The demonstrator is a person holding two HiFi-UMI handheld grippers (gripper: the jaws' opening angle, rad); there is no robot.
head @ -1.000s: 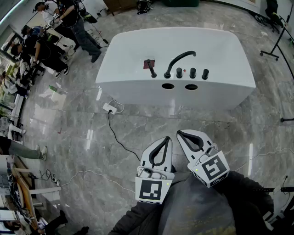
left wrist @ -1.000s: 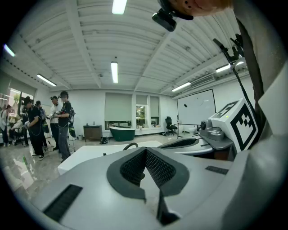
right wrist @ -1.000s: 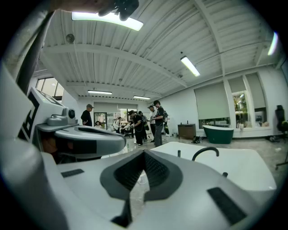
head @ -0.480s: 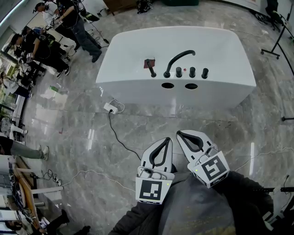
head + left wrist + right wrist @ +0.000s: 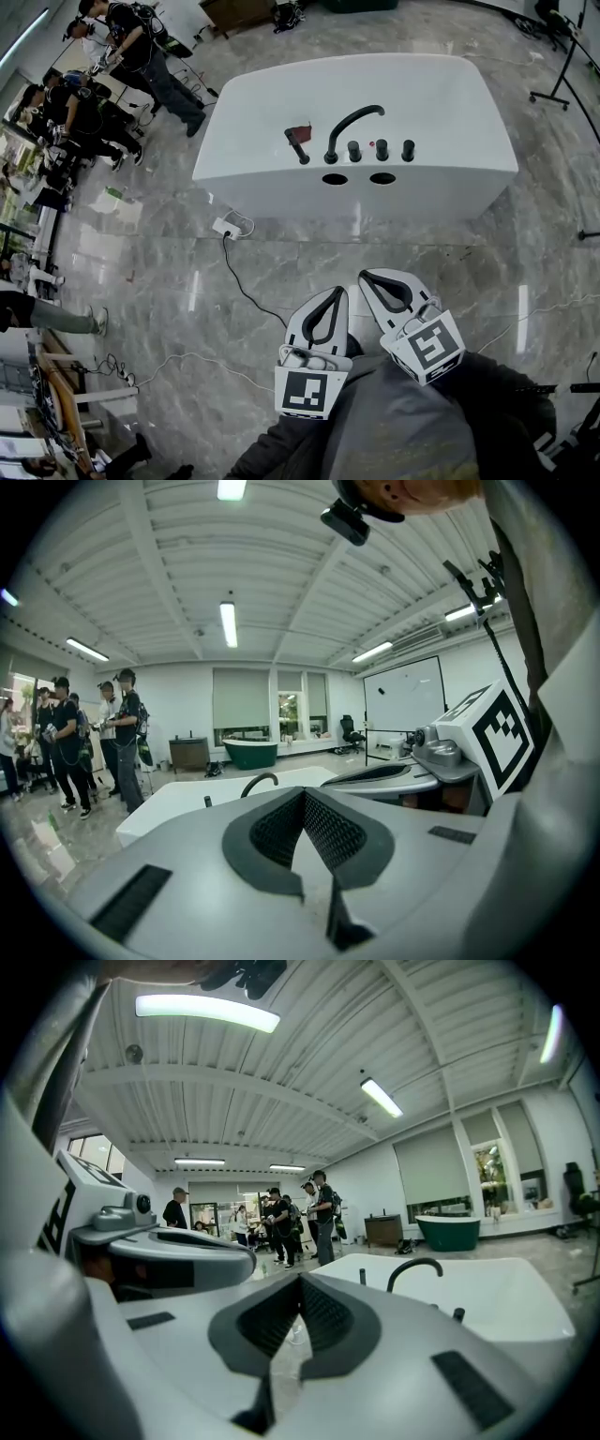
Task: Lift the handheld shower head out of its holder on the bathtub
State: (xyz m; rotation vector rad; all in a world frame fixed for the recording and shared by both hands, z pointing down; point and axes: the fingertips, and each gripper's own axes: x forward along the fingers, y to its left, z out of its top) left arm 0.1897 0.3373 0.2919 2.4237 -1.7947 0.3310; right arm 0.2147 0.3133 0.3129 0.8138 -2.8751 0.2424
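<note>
Here the left gripper (image 5: 334, 294) and right gripper (image 5: 369, 279) are both pressed together, empty, well apart from the white bathtub (image 5: 450, 112). The black shower head (image 5: 301, 147) sits on its rim beside the curved spout (image 5: 354, 125).

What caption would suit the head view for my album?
Both shut, the left gripper and right gripper face a white bathtub.

On the bathtub (image 5: 450, 122), the shower head (image 5: 298, 145) sits left of the tap (image 5: 352, 127), with three knobs (image 5: 381, 150) on the tap's right.
</note>
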